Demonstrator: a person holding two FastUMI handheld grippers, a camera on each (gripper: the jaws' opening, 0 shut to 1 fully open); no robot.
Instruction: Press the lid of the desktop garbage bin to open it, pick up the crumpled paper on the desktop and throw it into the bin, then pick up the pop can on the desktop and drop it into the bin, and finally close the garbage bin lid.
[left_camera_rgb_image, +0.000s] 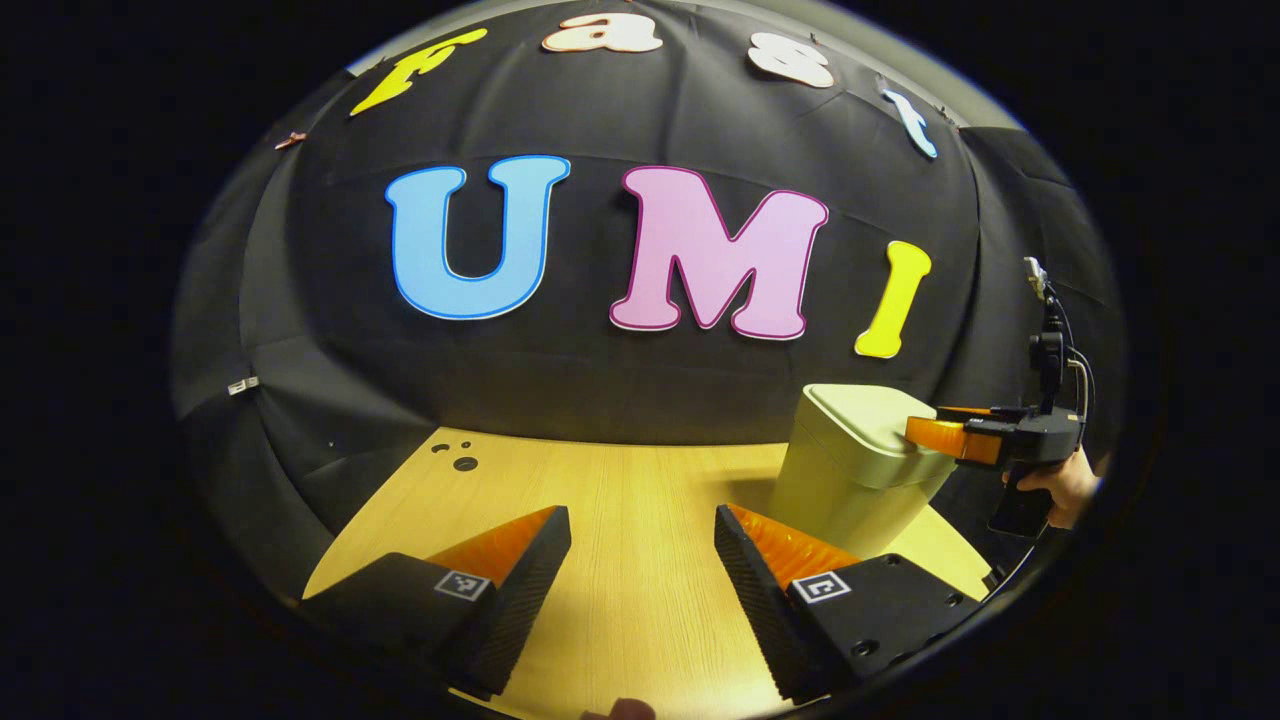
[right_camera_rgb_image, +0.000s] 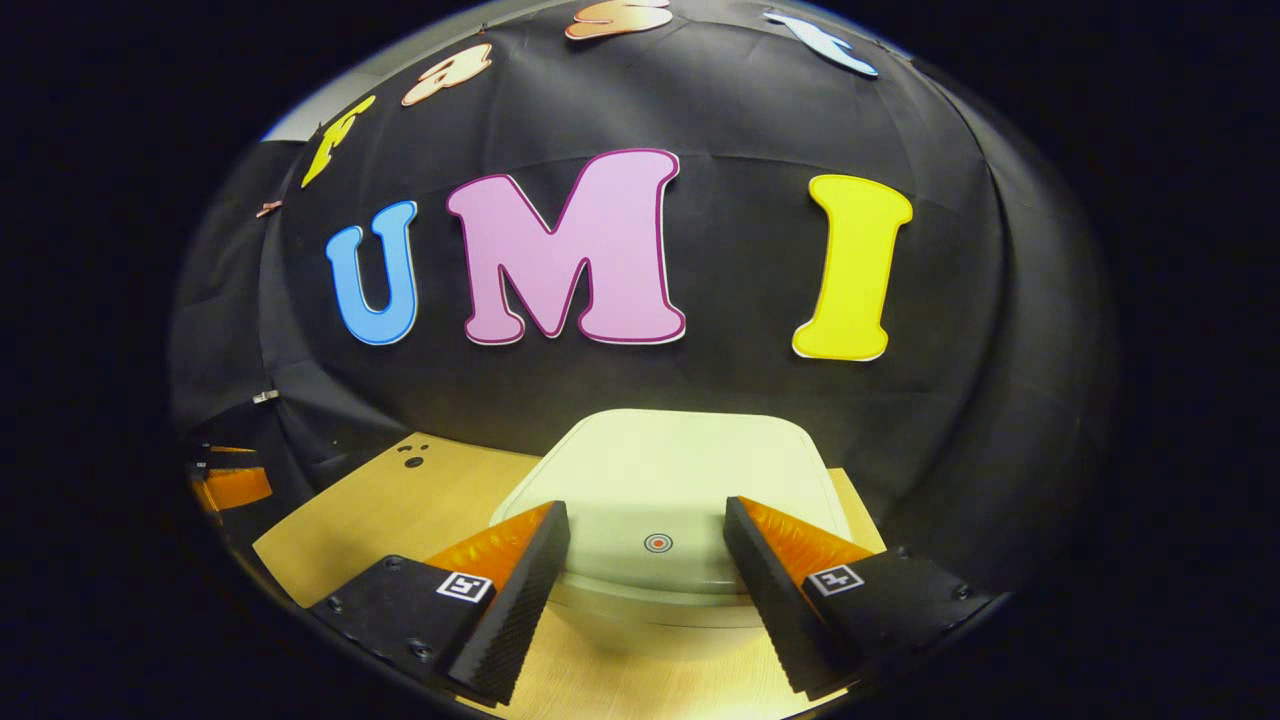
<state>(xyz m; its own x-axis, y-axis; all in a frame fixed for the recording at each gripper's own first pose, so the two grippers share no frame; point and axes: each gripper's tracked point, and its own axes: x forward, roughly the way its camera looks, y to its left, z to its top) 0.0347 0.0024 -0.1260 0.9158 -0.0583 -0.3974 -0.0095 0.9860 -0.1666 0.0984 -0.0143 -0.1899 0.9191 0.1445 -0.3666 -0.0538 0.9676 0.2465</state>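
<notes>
The pale green garbage bin stands on the wooden table at the right in the left gripper view, its lid down. My right gripper reaches over that lid from the right, held by a hand. In the right gripper view the lid lies flat just below my right gripper, whose fingers stand open on either side of a small red ring mark. My left gripper hovers open over bare tabletop with nothing between its fingers.
The wooden table ends at the black cloth wall behind the bin. A few dark cable holes sit near the table's far left corner. The other gripper shows at the far left edge of the right gripper view.
</notes>
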